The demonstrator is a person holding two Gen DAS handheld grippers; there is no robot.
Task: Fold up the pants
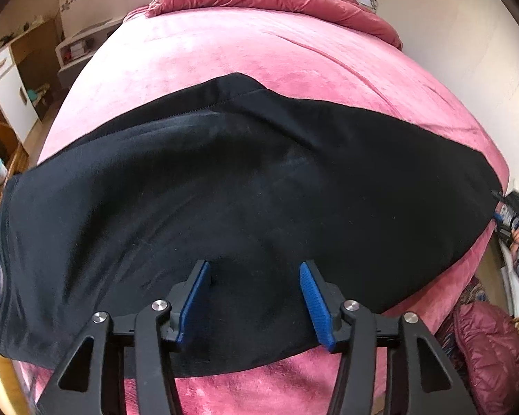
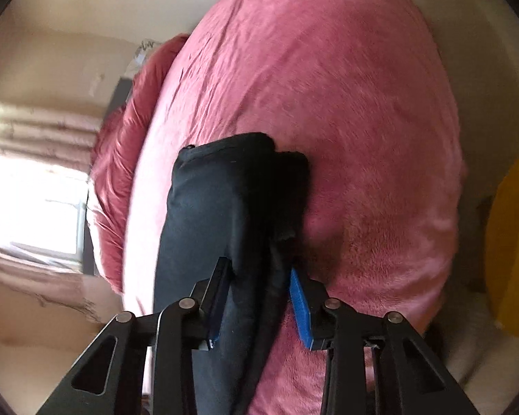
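Black pants (image 1: 245,186) (spread on bed (image 1: 259,52)): right gripper (image 2: 259,297) pinches them, left gripper (image 1: 256,294) gapes.

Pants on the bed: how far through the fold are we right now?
Done: the pants lie spread in one broad panel across the pink bed, apparently with one leg over the other. In hand: the right tongs are shut on the pants' end, while the left tongs hover open above the middle. Left: carrying that end across to shorten the pants, then flattening.
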